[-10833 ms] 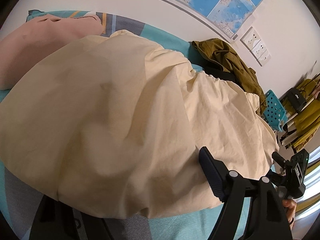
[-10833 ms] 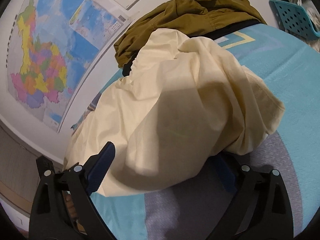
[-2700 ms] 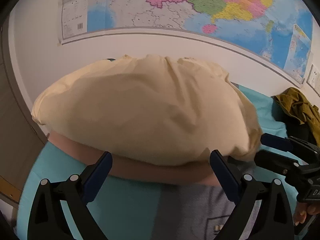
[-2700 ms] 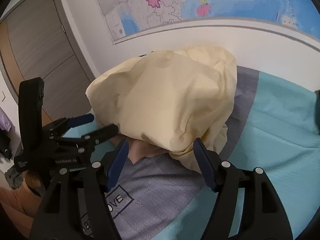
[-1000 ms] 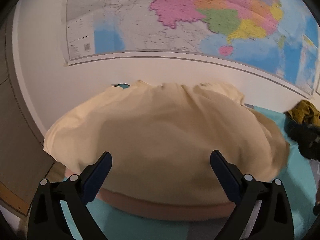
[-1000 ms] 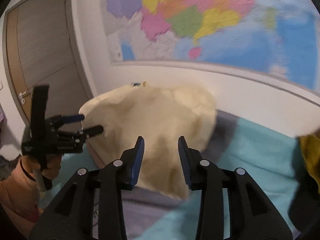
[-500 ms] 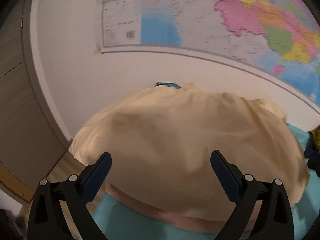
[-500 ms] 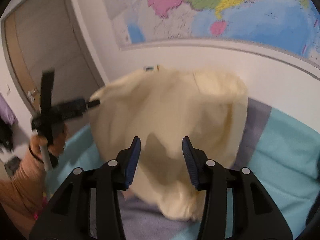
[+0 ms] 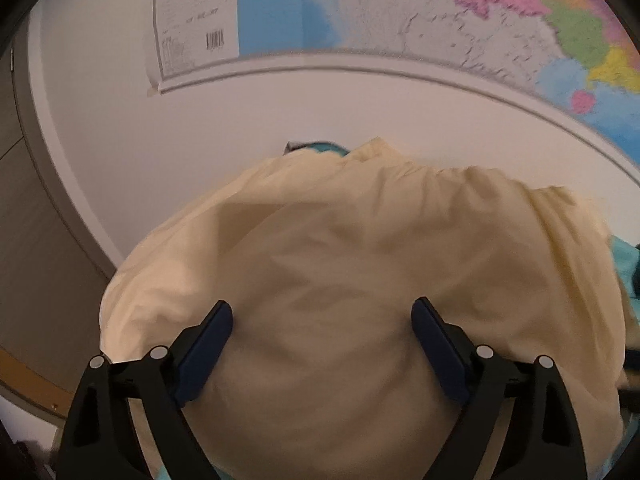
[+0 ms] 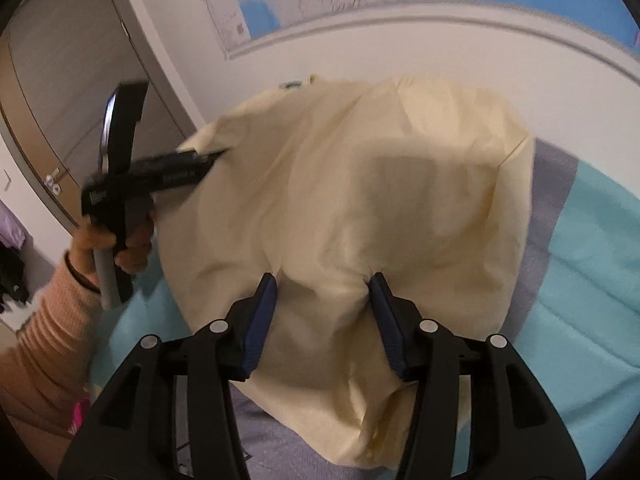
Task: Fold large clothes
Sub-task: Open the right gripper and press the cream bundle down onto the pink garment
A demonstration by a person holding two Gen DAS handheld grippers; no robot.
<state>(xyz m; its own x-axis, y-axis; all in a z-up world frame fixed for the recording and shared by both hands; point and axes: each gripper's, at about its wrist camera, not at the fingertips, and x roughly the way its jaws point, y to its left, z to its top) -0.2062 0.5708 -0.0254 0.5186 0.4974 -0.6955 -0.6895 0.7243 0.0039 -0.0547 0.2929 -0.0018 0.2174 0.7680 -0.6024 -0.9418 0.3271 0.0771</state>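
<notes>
My left gripper (image 9: 322,322) spread wide over cream garment (image 9: 360,280); right gripper (image 10: 323,298) half apart, cloth bunched btwn pads, grip unclear. Wall (image 9: 160,140) close behind far edge.

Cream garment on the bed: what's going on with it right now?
A person with a gripper in each hand is working on the cream garment, which lies bunched on the bed below the wall map. The left gripper is open, its fingers spread wide over the cloth. The right gripper is also open, with the cloth puckering between its fingers. Nothing is clamped yet, and the garment is still rumpled rather than neatly folded.
</notes>
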